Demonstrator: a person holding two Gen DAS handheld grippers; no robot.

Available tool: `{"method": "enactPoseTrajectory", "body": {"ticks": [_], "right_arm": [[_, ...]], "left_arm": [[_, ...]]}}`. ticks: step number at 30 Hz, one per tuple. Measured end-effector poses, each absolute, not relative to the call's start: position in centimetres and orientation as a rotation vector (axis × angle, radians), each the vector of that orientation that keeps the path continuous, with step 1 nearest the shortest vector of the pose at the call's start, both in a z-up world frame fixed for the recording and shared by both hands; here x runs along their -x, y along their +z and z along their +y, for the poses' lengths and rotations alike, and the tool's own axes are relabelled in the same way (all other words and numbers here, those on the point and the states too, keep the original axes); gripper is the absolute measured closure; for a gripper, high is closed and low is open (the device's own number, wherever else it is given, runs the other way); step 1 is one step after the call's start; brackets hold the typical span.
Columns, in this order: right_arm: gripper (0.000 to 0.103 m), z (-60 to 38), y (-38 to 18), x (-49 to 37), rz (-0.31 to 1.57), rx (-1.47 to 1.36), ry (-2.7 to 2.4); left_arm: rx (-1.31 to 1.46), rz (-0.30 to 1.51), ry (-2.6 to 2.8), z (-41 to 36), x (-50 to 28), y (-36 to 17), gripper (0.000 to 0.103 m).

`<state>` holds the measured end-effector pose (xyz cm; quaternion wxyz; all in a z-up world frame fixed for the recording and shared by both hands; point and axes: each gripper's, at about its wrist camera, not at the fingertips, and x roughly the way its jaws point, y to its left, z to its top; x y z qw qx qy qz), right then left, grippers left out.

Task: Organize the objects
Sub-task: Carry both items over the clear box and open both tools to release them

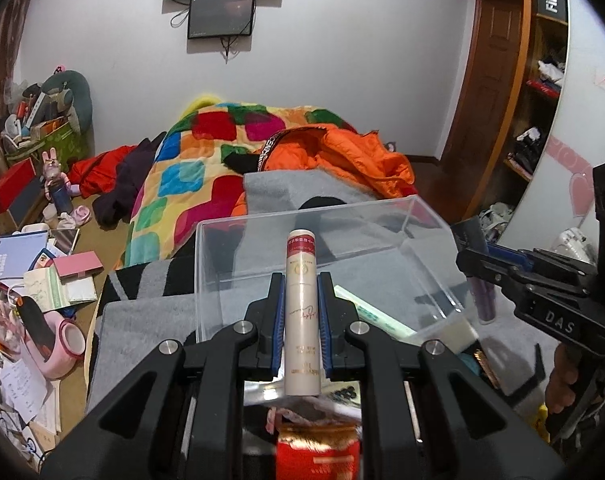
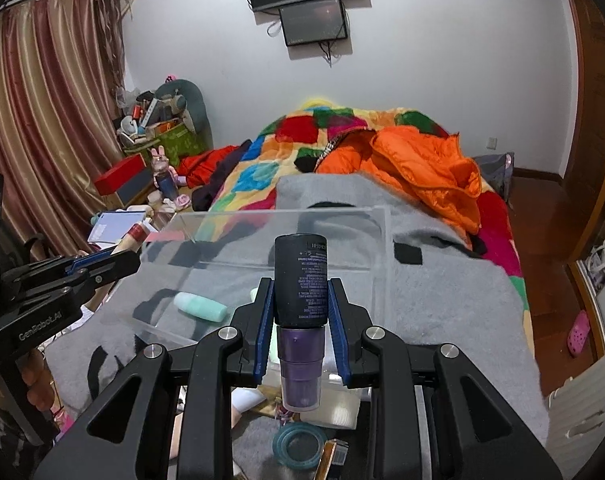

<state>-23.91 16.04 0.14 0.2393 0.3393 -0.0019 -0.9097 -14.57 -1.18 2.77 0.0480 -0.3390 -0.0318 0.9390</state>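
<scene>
L gripper (image 1: 301,312) is clamped on a cream tube (image 1: 301,312), long axis running fwd along the fingers, red-banded cap end pointing away over the clear box (image 1: 262,248). R gripper (image 2: 300,312) grips a dark bottle (image 2: 300,280), axis also fwd, black end away, purple end toward cam. Both held above the box's near edge; a mint tube (image 2: 200,307) lies flat inside, on the grey blanket (image 2: 442,300).
</scene>
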Motion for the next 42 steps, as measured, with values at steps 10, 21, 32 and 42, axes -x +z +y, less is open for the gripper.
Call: {"method": "enactPoseTrajectory", "body": {"ticks": [10, 21, 32, 42], "right_arm": [[0.080, 14.2, -1.8, 26.7, 0.067, -1.013, -2.478], [0.080, 12.4, -3.2, 27.5, 0.184, -1.083, -2.438], [0.079, 11.1, -3.3, 26.9, 0.266, -1.089, -2.417], [0.075, 12.1, -2.1, 25.7, 0.214, -1.058, -2.418]], "left_arm": [[1.144, -0.075, 2.789, -0.5, 17.8, 0.0, 0.089], [1.227, -0.029, 2.718, 0.8, 19.4, -2.1, 0.089], [1.257, -0.022, 2.685, 1.2, 19.2, -2.4, 0.089], [1.196, -0.003, 2.723, 1.2, 17.2, -0.5, 0.069]]}}
